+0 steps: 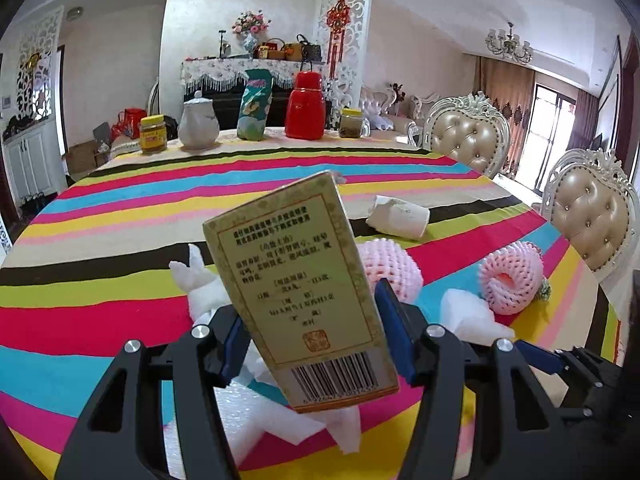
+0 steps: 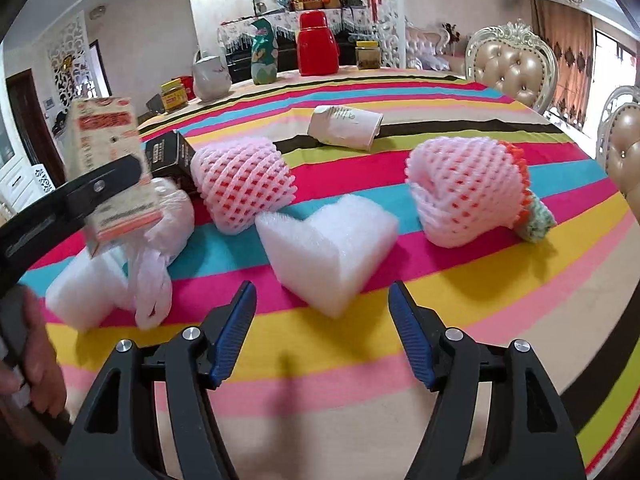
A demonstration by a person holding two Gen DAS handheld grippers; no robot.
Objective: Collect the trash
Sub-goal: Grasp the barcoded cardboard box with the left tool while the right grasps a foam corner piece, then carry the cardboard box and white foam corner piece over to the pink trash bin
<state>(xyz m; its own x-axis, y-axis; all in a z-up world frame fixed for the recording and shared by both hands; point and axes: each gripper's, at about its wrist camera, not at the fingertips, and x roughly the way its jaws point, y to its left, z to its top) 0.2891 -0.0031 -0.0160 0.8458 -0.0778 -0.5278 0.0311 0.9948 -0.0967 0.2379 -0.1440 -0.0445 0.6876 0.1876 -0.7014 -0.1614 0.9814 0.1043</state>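
Observation:
My left gripper [image 1: 312, 316] is shut on a yellowish cardboard box [image 1: 300, 280] with printed text and a barcode, held tilted above the striped tablecloth [image 1: 120, 216]. From the right wrist view the same box [image 2: 110, 168] shows at the left, clamped by the left gripper's black finger [image 2: 108, 182]. My right gripper [image 2: 322, 312] is open with nothing between its blue pads, just short of a white foam corner piece [image 2: 328, 248]. Two pink foam fruit nets [image 2: 244, 184] [image 2: 468, 192], a crushed paper cup [image 2: 346, 126], a small black box [image 2: 172, 156] and white plastic bags [image 2: 160, 240] lie on the table.
At the table's far edge stand a red thermos [image 2: 318, 46], a green bag [image 2: 264, 56], a white teapot [image 2: 210, 76] and two jars [image 2: 174, 96] [image 2: 368, 54]. Padded chairs [image 2: 514, 64] line the right side. A hand [image 2: 36, 364] grips the left tool's handle.

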